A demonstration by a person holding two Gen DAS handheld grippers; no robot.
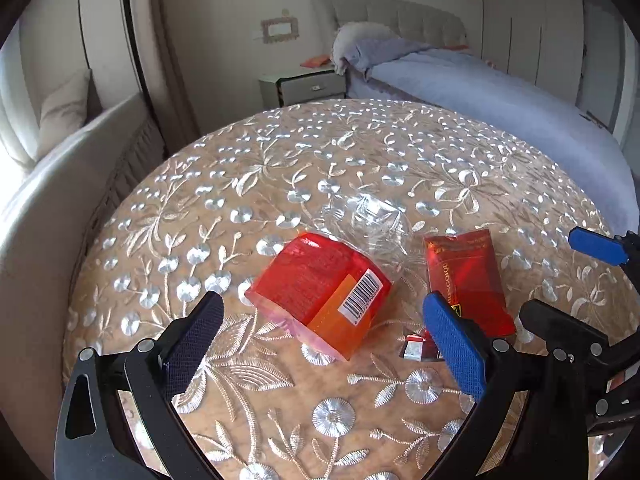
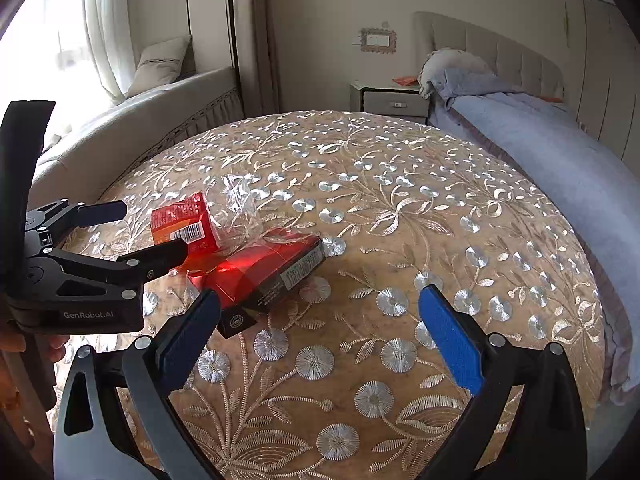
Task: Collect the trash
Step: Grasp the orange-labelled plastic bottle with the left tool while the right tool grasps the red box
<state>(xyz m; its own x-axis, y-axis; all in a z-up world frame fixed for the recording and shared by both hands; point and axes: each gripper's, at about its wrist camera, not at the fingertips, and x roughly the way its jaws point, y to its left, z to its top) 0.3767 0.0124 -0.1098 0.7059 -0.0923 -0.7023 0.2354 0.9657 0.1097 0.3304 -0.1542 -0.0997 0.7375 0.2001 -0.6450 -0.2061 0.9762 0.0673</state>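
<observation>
- L gripper [image 1: 320,332]: jaws spread wide, nothing between the pads. Hovers low over the table [image 1: 360,152], just short of the trash. Also seen from the R wrist cam at far left [image 2: 132,232], jaws apart there too.
- R gripper [image 2: 320,324]: jaws spread wide, holding nothing. Sits over bare cloth, trash off to its left. One blue pad + black linkage of it shows at the right edge of the L cam [image 1: 598,246].
- Red/orange wrapper [image 1: 320,292]: translucent packet w/ white barcode label, lying on the cloth dead ahead of the L gripper, between its finger lines but not touched. In R cam [image 2: 184,224] it sits behind the L gripper's near finger.
- Clear plastic film [image 1: 368,224]: crumpled, just behind the wrapper, touching it; also in R cam [image 2: 240,200].
- Red cigarette pack [image 1: 466,276]: lies flat, right of the wrapper, close to the L gripper's right pad [image 1: 454,344]. In R cam [image 2: 264,272] its dark side w/ barcode faces the cam; near end is right by the R gripper's left pad [image 2: 188,340], contact can't tell.
- Small red/silver scrap [image 1: 416,348]: next to the pack's near end, partly hidden by the blue pad; what it is, can't tell.
- Bkgd: bed w/ blue cover [image 1: 480,92], nightstand [image 1: 304,88], window seat w/ cushion [image 2: 160,64].
</observation>
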